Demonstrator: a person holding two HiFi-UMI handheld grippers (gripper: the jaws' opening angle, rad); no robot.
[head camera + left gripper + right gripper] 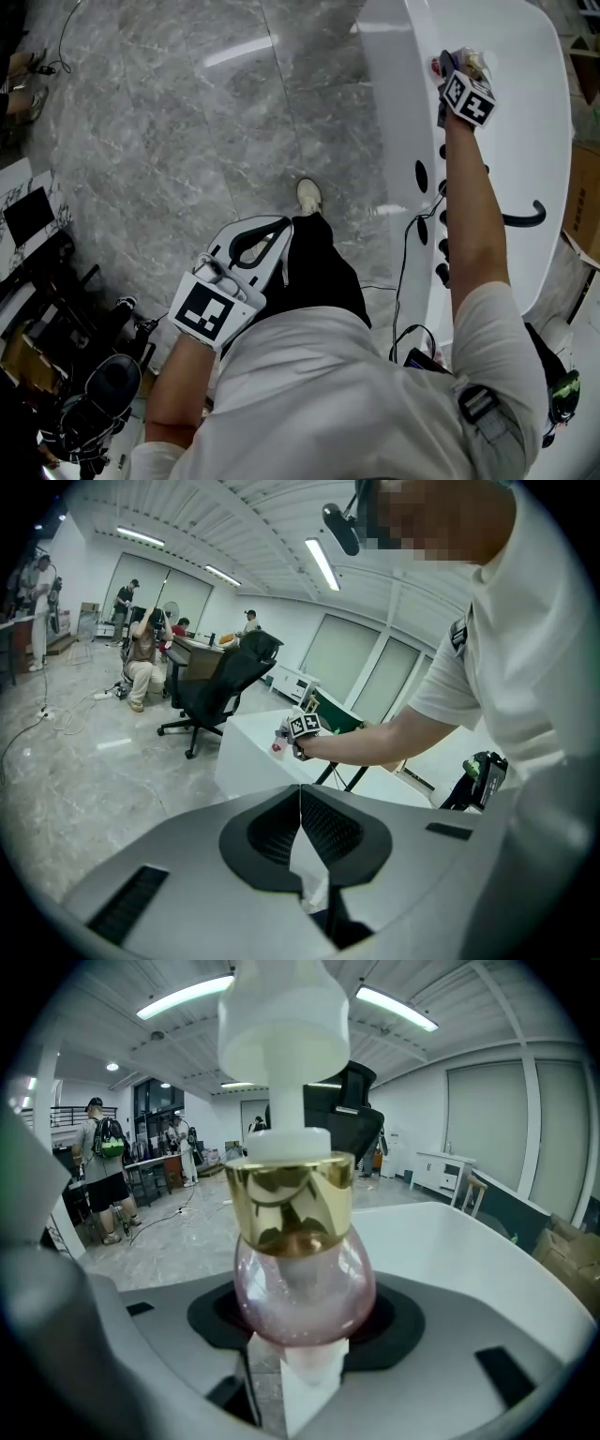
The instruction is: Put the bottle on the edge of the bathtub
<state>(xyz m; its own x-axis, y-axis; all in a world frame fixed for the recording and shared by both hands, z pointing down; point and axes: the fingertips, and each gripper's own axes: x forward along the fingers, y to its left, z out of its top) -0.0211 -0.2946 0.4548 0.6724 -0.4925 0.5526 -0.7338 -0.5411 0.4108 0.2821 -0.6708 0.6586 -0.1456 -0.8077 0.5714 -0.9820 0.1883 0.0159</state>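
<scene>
A: While clamping the bottle (302, 1288) in R gripper (457, 73) at the bathtub (403, 103) rim: placing step, prob. near done. Can't tell if touching yet.

B: Next: lower till seated flat, then unclamp. L gripper (300, 850)?

A: Pinched shut, empty, down by leg (319, 267). No brand or txt readable on bottle.

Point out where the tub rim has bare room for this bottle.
Bare: the wide rim left of the right gripper, between the far corner and the first black knob. Crowded: nearer you, where more knobs stand in a row beside a cable and the black spout.
</scene>
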